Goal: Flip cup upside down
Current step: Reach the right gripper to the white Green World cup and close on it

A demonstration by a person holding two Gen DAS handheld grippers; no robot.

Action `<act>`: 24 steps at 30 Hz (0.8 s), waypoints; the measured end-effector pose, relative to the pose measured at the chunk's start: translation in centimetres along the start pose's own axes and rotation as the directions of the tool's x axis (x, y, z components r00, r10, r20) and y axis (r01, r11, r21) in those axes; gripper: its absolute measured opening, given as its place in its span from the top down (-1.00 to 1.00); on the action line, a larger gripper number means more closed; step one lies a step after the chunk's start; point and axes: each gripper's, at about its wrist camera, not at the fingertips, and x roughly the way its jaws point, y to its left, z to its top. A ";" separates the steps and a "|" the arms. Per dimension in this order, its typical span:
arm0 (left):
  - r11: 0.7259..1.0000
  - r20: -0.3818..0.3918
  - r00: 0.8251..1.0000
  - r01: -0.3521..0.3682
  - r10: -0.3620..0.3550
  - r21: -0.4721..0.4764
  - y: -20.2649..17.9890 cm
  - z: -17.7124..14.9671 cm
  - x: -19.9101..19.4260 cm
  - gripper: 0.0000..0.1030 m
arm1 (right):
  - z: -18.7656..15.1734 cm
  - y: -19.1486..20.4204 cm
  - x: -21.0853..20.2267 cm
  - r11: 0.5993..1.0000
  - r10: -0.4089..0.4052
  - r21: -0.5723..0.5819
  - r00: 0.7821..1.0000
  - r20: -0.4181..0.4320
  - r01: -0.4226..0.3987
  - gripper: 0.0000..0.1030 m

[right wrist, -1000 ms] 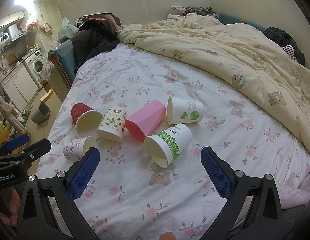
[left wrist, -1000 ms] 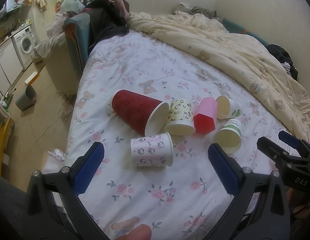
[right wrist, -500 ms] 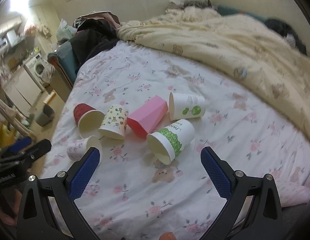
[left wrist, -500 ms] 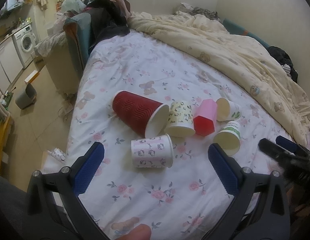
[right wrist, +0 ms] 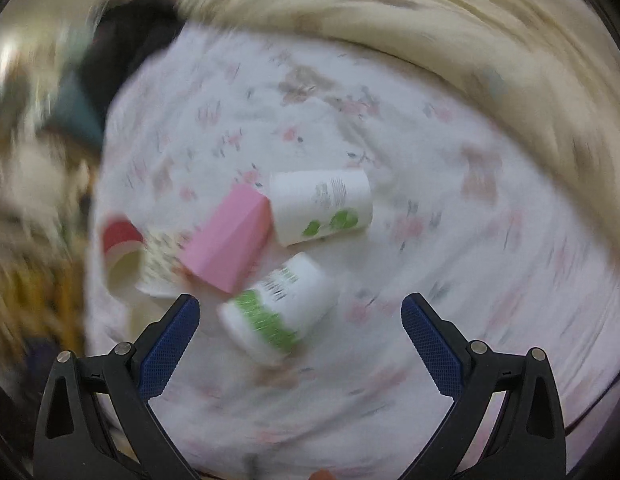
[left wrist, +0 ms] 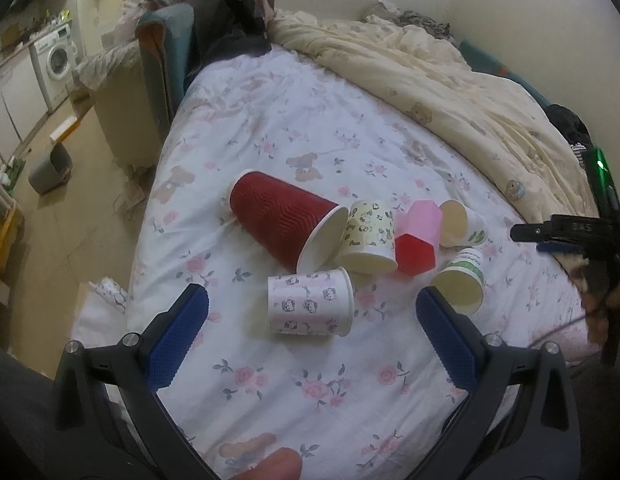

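Bed [left wrist: 310,380]: floral sheet fills both views; its soft, yielding surface looks like the reason every cup here lies tipped on its side and none stands.
Quilt [left wrist: 450,92]: cream, bunched from 12 to 3 o'clock in the left view, leaving the flat part of the sheet free for the cups.
Red cup [left wrist: 284,226]: largest of the cluster, at about 11 o'clock from the left tongs, mouth toward 4 o'clock and touching the yellow cup [left wrist: 368,238].
Pink cup [left wrist: 420,236]: faceted, wedged between the yellow cup and a white cup [left wrist: 460,222] at 1 o'clock.
Kitten-print cup [left wrist: 310,307]: on its side just ahead of the left tongs, at 12 o'clock, mouth facing 3 o'clock.
Green-banded cup [right wrist: 280,306]: the likely one to flip; on its side, mouth toward 7 o'clock, lying between the right tongs' fingers in a blurred view.
Left tongs [left wrist: 312,340]: spread wide, gripping nothing, hovering over the sheet short of the kitten-print cup.
Right tongs [right wrist: 300,338]: spread wide and empty, seemingly closing in on the green-banded cup; the blur suggests a quick motion. The width leaves room to straddle the cup's body.
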 end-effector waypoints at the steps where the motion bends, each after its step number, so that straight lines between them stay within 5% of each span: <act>1: 1.000 -0.009 1.000 0.007 -0.007 -0.011 0.1 0.1 0.2 -0.99 | 0.8 0.1 0.2 0.997 -0.038 -0.067 0.999 -0.009 0.038 -1.00; 4: 0.999 -0.027 0.999 0.025 -0.026 -0.033 0.3 0.3 0.5 -0.99 | 2.8 1.6 1.3 0.927 -0.153 -0.352 0.987 -0.047 0.127 -0.95; 7: 0.999 -0.036 0.999 0.025 -0.027 -0.032 0.3 0.4 0.7 -0.99 | 3.5 2.9 3.2 0.789 -0.274 -0.590 0.958 -0.089 0.171 -0.59; 11: 0.999 -0.061 0.998 0.018 -0.021 -0.040 0.6 0.5 1.3 -0.99 | 4.1 3.9 5.8 0.622 -0.355 -0.770 0.928 -0.116 0.142 -0.57; 18: 0.999 -0.075 0.997 0.002 -0.005 -0.040 0.8 0.6 1.9 -0.99 | 3.9 4.7 9.9 0.396 -0.459 -0.913 0.881 -0.110 0.093 -0.57; 24: 1.000 -0.095 0.995 0.005 -0.006 -0.015 0.5 0.3 2.6 -0.99 | 3.4 4.8 12.9 0.284 -0.508 -0.958 0.854 -0.109 0.047 -0.31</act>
